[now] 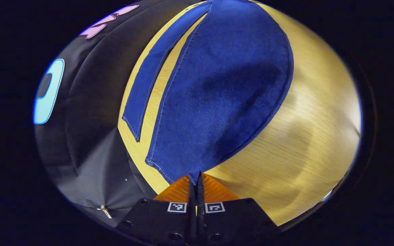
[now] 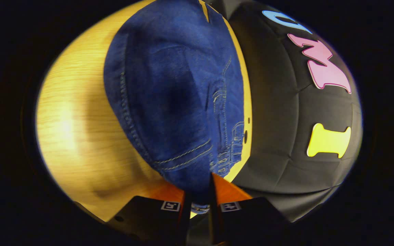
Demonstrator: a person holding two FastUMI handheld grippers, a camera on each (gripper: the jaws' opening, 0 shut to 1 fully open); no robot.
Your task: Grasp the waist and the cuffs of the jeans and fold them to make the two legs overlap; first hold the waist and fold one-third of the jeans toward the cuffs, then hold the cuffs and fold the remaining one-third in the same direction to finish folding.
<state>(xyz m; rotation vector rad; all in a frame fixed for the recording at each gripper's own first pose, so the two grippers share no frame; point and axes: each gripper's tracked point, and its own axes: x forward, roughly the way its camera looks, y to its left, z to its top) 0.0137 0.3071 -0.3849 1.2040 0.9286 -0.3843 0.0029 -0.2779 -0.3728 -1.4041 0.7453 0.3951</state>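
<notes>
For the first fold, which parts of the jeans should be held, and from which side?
Hold the jeans at both ends of one leg: the cuff corner, where the left gripper is clamped, and the waist, where the right gripper is. Approach from the ends, low along the table, since the denim lies flat.
</notes>
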